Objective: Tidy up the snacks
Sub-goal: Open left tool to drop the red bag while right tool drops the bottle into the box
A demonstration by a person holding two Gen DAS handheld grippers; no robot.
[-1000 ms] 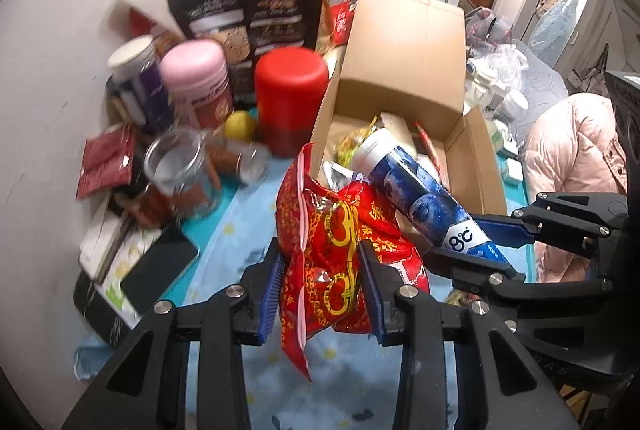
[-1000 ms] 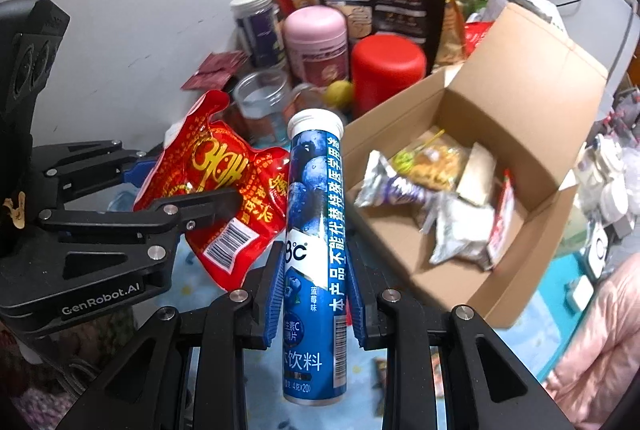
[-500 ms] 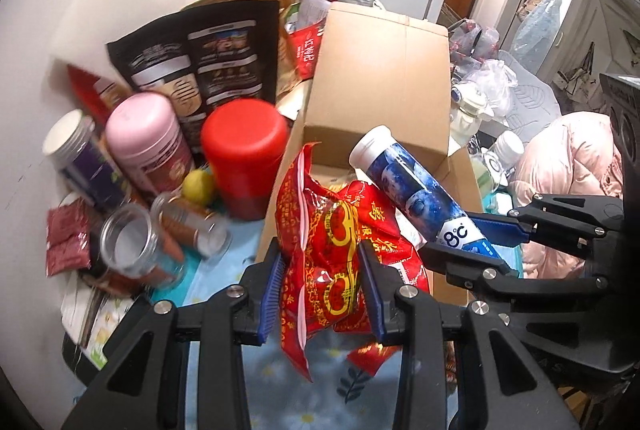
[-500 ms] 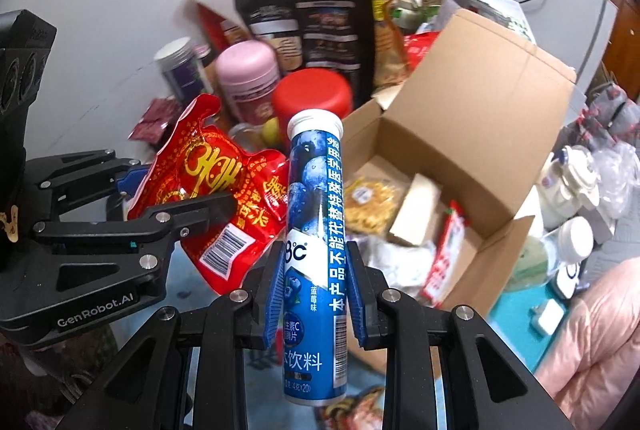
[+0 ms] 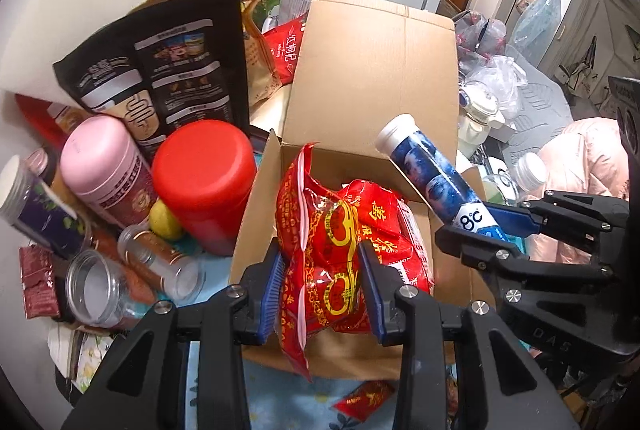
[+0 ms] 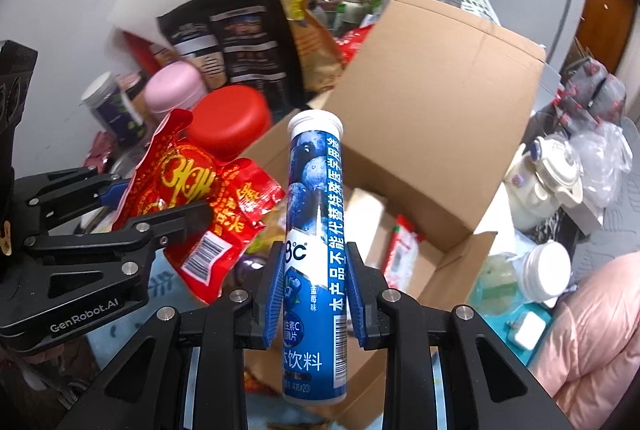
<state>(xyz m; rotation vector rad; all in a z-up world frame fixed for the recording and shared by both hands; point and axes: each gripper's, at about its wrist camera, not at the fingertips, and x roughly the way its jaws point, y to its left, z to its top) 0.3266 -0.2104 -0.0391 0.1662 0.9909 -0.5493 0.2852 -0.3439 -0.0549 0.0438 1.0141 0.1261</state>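
Bright indoor light, glare on shiny wrappers, blurred background, strong fisheye edge warping.

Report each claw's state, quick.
Left claw: closed on the red snack bag, held over the cardboard box.
Right claw: closed on the blue tablet tube.

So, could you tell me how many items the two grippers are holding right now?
2. The left gripper clamps a red snack bag over the cardboard box; the right gripper clamps a blue tablet tube beside it.
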